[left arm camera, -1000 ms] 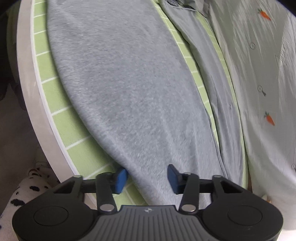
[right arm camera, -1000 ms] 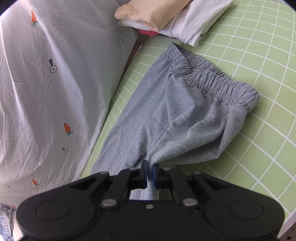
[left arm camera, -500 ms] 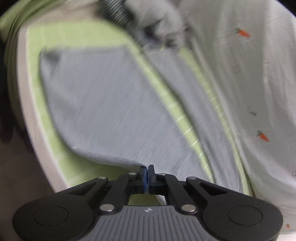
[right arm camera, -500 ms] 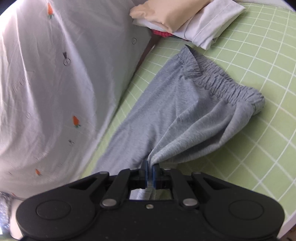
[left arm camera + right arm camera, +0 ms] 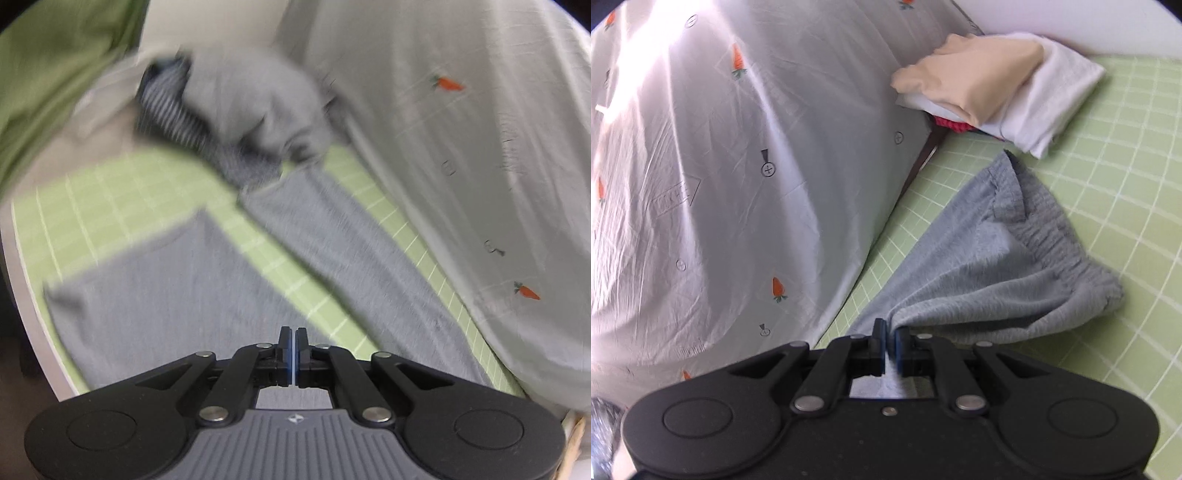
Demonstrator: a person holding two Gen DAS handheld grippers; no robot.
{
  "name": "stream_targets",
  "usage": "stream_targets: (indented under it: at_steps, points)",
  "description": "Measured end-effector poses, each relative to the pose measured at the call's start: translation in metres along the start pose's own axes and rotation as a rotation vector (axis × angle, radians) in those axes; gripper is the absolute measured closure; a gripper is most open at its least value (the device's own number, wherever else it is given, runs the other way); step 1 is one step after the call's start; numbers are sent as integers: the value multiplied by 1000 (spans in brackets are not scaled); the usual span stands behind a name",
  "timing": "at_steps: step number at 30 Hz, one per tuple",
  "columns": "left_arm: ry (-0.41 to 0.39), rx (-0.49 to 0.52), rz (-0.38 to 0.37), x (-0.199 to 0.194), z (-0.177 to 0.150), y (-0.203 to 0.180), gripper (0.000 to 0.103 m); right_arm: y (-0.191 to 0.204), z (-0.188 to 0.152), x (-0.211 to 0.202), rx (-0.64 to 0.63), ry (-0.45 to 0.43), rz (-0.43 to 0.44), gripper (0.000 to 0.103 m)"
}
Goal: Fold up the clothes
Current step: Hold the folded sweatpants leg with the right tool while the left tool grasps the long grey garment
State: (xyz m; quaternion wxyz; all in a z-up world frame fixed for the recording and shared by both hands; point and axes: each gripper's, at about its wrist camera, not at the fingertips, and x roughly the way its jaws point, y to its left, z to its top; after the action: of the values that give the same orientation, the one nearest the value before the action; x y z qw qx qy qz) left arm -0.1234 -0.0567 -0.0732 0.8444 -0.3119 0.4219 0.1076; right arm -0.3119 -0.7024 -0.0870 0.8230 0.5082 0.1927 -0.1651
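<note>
Right gripper (image 5: 889, 338) pinches a bunched fold of the grey trousers (image 5: 990, 266) fanning ahead across the green grid mat (image 5: 1126, 206), while left gripper (image 5: 292, 338) clamps one trouser leg (image 5: 155, 295) just ahead.

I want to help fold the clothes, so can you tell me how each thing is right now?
Left gripper: fingers shut, pinching the grey trousers.
Right gripper: fingers shut on bunched grey trousers fabric.
Grey trousers: spread on the green grid mat, not folded, waistband crumpled.
Beige and white clothes: folded, stacked.
Carrot-print sheet: draped, wrinkled.
Striped garment: crumpled, blurred.
</note>
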Motion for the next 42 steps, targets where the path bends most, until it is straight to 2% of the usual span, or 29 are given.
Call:
stream_targets:
  at_steps: [1, 3, 8, 10, 11, 15, 21, 30, 42]
  points:
    - [28, -13, -2, 6, -6, 2, 86, -1, -1, 1, 0, 6, -12, 98]
    - [82, -24, -3, 17, -20, 3, 77, -2, -4, 4, 0, 18, -37, 98]
    - [213, 2, -9, 38, -58, 0, 59, -8, -3, 4, 5, 31, -77, 98]
    - [244, 15, -14, 42, -71, 0, 48, -9, 0, 5, 9, 37, -78, 98]
    - [255, 17, -13, 43, -77, 0, 47, -8, 1, 5, 9, 40, -78, 98]
    - [285, -23, 10, 45, -94, 12, 45, -3, 10, 7, -11, 57, -64, 98]
    - [277, -109, 23, 34, -119, 30, 45, 6, 25, 13, -54, 113, -27, 98]
    - [289, -213, -42, 17, -168, 27, 43, 5, 39, 24, -113, 198, 13, 98]
    - [371, -305, -163, 35, -205, -1, 39, 1, 45, 24, -150, 254, 58, 98]
